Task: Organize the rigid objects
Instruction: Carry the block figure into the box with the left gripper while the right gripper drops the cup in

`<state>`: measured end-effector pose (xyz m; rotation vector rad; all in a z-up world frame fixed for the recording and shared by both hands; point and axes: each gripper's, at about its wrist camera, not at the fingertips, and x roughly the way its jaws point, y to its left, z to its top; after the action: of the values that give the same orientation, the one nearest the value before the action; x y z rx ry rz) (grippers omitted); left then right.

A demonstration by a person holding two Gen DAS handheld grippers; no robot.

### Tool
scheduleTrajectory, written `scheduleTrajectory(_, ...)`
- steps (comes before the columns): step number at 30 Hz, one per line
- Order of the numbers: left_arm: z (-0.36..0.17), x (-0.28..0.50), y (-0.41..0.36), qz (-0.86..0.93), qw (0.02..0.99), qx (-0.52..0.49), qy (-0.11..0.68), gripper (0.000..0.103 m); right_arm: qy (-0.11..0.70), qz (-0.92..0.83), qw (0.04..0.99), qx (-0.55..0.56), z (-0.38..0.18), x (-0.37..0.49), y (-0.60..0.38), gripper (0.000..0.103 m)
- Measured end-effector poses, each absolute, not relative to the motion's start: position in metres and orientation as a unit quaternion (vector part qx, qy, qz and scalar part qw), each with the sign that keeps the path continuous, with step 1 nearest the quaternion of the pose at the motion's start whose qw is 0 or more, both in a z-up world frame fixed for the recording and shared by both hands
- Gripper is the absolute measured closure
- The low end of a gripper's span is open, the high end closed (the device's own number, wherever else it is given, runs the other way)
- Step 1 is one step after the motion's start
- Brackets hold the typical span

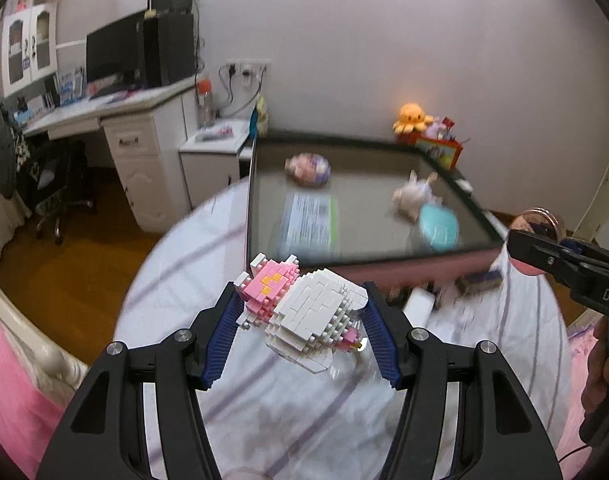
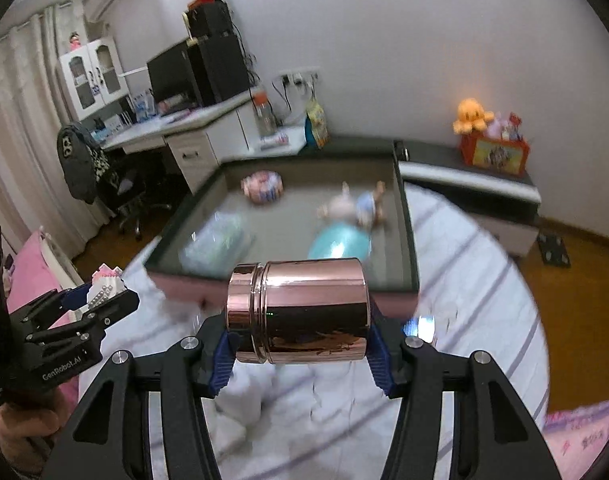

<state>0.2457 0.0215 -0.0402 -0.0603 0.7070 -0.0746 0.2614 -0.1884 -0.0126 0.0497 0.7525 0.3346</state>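
Jaws grip both loads: left gripper (image 1: 300, 316) brick figure (image 1: 300, 312), right gripper (image 2: 298, 344) copper canister (image 2: 300, 312).

The brick figure (image 1: 300, 312) was white and pink with a few yellow bricks. The metal jar (image 2: 300, 312) was shiny rose-gold. Both hand-held grippers were black with blue ribbed pads (image 1: 224, 336). The bedsheet (image 1: 240, 392) was white with thin purple stripes. The tray (image 1: 368, 216) had a grey floor and dark rim, holding a turquoise ball (image 1: 438, 227). The plush octopus (image 1: 411, 117) was orange-yellow on a red box (image 1: 440, 150).
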Motion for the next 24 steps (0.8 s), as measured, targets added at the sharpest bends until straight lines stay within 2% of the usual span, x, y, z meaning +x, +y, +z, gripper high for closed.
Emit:
scheduleTrajectory(6,0.007,0.282,0.024,-0.041,0.954,-0.033,0.294,0.042,0.331,0.164,0.929,0.015,0.018,0.297,-0.182,0.047)
scheduleTrajectory(11,0.019,0.33,0.022,-0.049,0.956,-0.035,0.288,0.042,0.334,0.166,0.928,0.016,0.018,0.34,-0.173,0.047)
scheduleTrajectory(24,-0.037,0.438,0.009,-0.052,0.928,-0.039,0.367,0.042,0.399,0.157,0.903,0.019,-0.033,0.426,-0.156,0.047)
